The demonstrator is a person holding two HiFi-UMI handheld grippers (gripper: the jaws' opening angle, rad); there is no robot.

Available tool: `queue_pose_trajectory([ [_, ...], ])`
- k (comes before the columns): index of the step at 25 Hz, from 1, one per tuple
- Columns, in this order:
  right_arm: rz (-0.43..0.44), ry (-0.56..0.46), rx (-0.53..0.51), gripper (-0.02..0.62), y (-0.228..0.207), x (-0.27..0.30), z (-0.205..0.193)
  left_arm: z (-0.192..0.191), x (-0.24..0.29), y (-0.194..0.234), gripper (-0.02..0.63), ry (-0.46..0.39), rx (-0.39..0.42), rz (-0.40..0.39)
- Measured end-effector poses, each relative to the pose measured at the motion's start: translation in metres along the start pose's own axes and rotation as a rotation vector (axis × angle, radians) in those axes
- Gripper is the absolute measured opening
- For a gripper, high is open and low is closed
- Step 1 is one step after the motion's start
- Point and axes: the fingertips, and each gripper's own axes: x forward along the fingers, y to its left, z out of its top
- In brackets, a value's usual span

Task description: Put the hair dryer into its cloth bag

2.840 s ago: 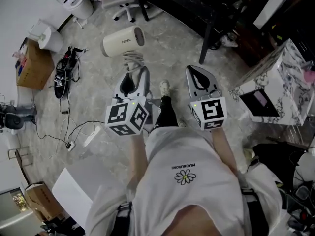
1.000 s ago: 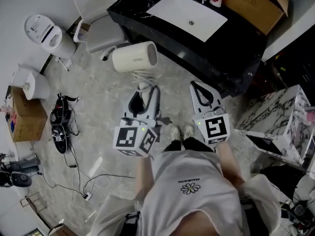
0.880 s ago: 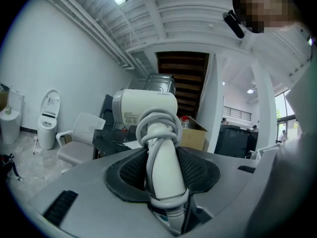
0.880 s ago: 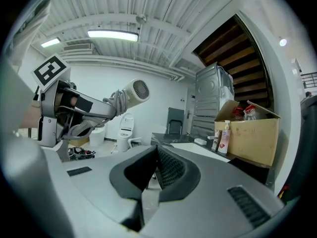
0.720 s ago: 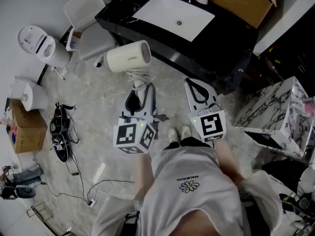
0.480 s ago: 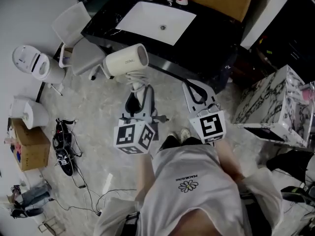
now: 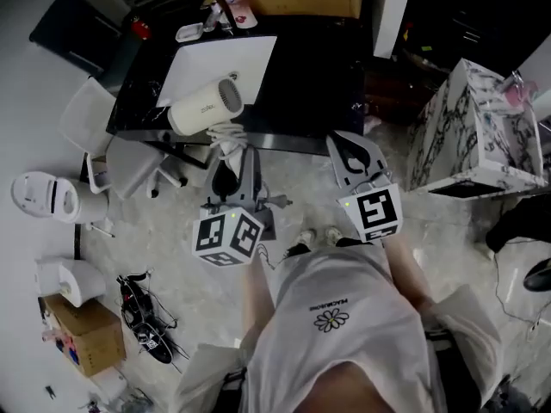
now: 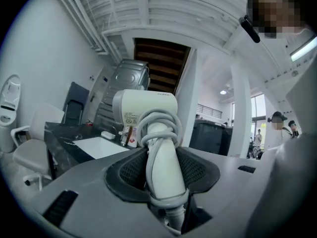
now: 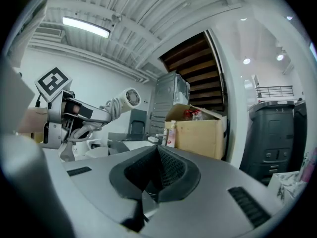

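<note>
Cream hair dryer (image 7: 200,110), left claw (image 7: 234,155) gripping (cord (image 8: 157,124) coiled)

Stretched forward on both forearms, level: left gripper (image 7: 235,151) at 11 o'clock, clamped on hair dryer (image 7: 202,110) handle; right gripper (image 7: 346,143) at 1 o'clock, closed, empty.

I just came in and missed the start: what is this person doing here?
A person stands before a black counter, a gripper in each hand. The left gripper grips a cream hair dryer by its handle, with the cord wound around it. The right gripper is shut and empty. No cloth bag is in view.
</note>
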Motion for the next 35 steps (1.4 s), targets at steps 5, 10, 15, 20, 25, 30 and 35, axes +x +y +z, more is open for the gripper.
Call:
queue_pose_trajectory([
  [5,-0.127,0.024,0.038,0.012,-0.01,-0.006,-0.003,0.01,0.014,-0.003,0.179,0.017,0.069,-0.091],
  [10,-0.214,0.038,0.075,0.012,-0.011,-0.007,-0.005,0.011,0.02,0.0,0.179,0.028,0.069,-0.18],
  [15,-0.234,0.049,0.082,0.012,0.001,-0.011,-0.005,0.006,0.02,0.005,0.179,0.048,0.055,-0.233],
  [20,-0.246,0.068,0.08,0.012,0.016,-0.015,-0.005,-0.001,0.015,0.007,0.179,0.073,0.049,-0.265],
  [25,-0.232,0.067,0.081,0.012,0.025,-0.009,-0.003,-0.005,0.016,0.006,0.179,0.093,0.053,-0.287],
  [30,-0.172,0.073,0.049,0.014,0.016,0.002,0.002,-0.005,0.018,0.007,0.179,0.093,0.071,-0.287],
  [35,0.027,0.15,-0.094,0.095,0.007,0.033,0.0,-0.016,0.025,0.009,0.179,0.126,0.09,-0.291],
])
